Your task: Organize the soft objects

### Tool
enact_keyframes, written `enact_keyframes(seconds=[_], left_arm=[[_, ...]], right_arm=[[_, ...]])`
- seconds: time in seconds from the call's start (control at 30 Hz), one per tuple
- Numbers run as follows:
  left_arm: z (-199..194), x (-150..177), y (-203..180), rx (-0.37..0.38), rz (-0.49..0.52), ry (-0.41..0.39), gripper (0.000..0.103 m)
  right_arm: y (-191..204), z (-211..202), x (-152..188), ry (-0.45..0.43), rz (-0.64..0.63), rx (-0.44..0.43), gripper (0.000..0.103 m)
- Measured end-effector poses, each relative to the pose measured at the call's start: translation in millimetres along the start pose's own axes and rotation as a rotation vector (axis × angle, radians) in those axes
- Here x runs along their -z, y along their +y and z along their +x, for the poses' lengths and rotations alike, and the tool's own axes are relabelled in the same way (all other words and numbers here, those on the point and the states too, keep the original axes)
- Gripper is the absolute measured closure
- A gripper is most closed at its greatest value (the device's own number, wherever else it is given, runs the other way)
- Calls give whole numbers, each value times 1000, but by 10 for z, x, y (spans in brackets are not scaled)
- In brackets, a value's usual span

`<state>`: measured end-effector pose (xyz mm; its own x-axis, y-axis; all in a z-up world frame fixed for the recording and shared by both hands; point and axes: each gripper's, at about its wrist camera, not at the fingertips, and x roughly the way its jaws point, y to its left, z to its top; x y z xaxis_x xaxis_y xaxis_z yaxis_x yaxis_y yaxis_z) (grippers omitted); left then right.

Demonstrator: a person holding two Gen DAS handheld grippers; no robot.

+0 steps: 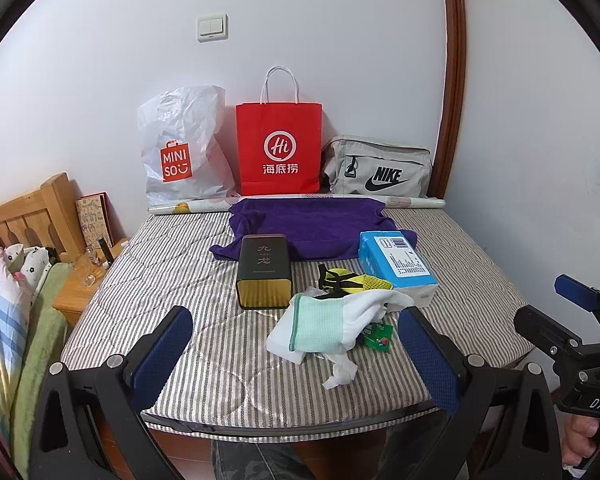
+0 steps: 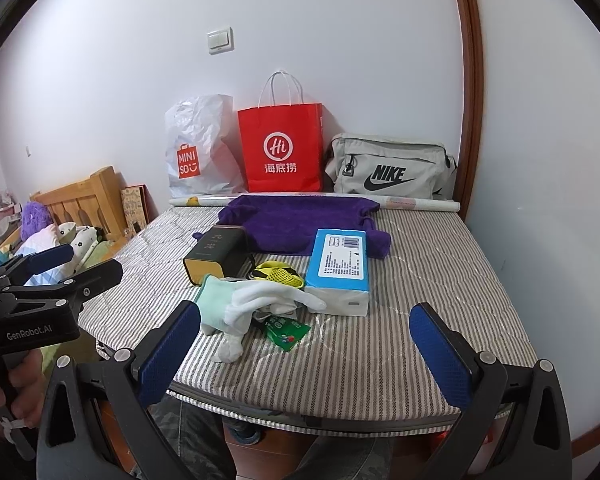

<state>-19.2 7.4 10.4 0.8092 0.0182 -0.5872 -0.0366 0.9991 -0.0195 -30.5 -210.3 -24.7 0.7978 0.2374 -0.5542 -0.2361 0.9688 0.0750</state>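
The white glove (image 1: 332, 330) lies just ahead of the left gripper (image 1: 296, 354), between its wide-apart, empty fingers. The right gripper (image 2: 306, 350), also spread and empty, sees it ahead-left.

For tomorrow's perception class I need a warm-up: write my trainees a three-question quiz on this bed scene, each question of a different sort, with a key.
1. True or false: the left gripper is shut on the white glove.
2. Which stands between the Miniso plastic bag and the Nike bag? A) red paper bag B) blue box C) dark tin
3. Fill in: the cloth spread at the back of the mattress is ____.

Key: 1 false; 2 A; 3 purple.
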Motion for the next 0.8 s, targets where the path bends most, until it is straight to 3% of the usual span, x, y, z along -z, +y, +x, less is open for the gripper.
enact_keyframes(seconds=[0.37,0.8], left_arm=[[40,-21,-9,13,5,9,0],[654,135,-64,81,32,100,0]], right_arm=[[-59,26,11,0,1,-14,0],[-201,483,159,57,24,-15,0]])
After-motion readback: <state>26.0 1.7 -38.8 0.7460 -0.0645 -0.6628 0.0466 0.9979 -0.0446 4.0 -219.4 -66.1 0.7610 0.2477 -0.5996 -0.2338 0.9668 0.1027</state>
